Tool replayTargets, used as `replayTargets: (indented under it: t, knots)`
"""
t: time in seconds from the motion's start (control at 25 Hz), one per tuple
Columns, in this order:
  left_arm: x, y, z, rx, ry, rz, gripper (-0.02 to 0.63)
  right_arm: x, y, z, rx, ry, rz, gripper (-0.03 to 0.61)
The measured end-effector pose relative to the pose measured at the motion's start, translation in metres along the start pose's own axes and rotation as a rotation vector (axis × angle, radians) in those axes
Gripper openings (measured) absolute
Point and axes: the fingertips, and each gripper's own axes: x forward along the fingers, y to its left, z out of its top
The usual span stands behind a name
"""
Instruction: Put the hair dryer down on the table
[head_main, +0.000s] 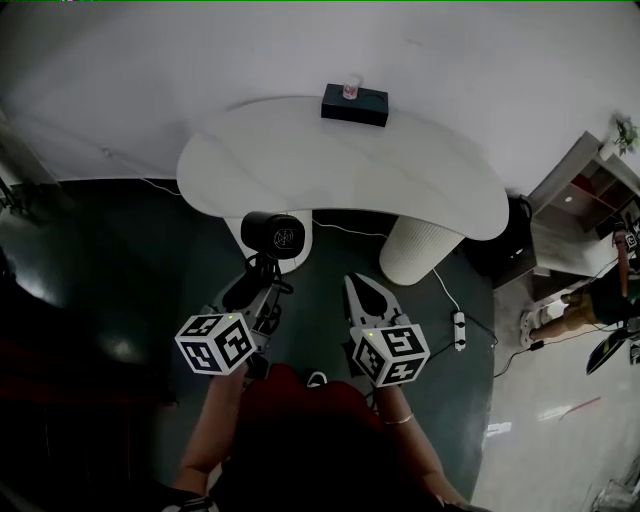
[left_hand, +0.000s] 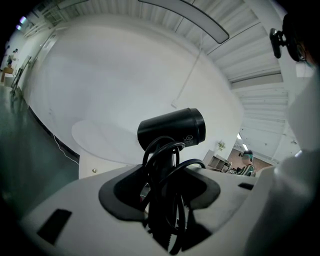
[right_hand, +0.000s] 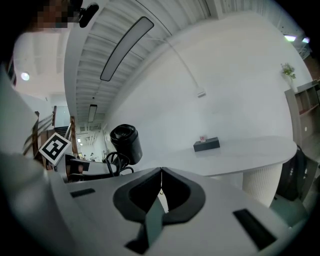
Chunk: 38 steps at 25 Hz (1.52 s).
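Hair dryer (head_main: 272, 236) is mid-frame in my left gripper (head_main: 257, 292), jaws clamped on its handle, held just short of the table edge. Right gripper (head_main: 363, 292) is beside it, jaws together, empty. White table (head_main: 340, 165) sits beyond, with a tissue box (head_main: 354, 105) at upper centre.

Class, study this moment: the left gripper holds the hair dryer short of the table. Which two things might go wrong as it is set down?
1. The hair dryer hangs over the floor, short of the table edge. Released early or set on the rim, it may fall.
2. The cord loops loosely round the handle inside the left gripper. On release it may snag and drag the dryer.
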Motion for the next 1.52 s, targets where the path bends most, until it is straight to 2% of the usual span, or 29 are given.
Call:
replayTargets:
  t: [0.2,0.6,0.84,1.16,1.52]
  knots:
    - [-0.008,0.01,0.002,0.005,-0.007,0.001,0.219,0.004,0.008,-0.006,0.011,-0.008,-0.002,0.015]
    - [0.035,0.02,0.014,-0.009,0.013,-0.001,0.218,0.029,-0.019,0.004,0.025,0.004,-0.022,0.015]
    - [0.076,0.042,0.032,0.018,0.033,-0.01,0.218,0.071,-0.036,0.012,0.029,0.007,-0.048,0.015]
    - [0.131,0.082,0.065,0.014,0.071,-0.018,0.218,0.14,-0.051,0.033,0.023,0.004,-0.073,0.015]
    - [0.188,0.12,0.092,0.036,0.114,-0.032,0.216,0.195,-0.074,0.038,0.044,0.024,-0.122,0.015]
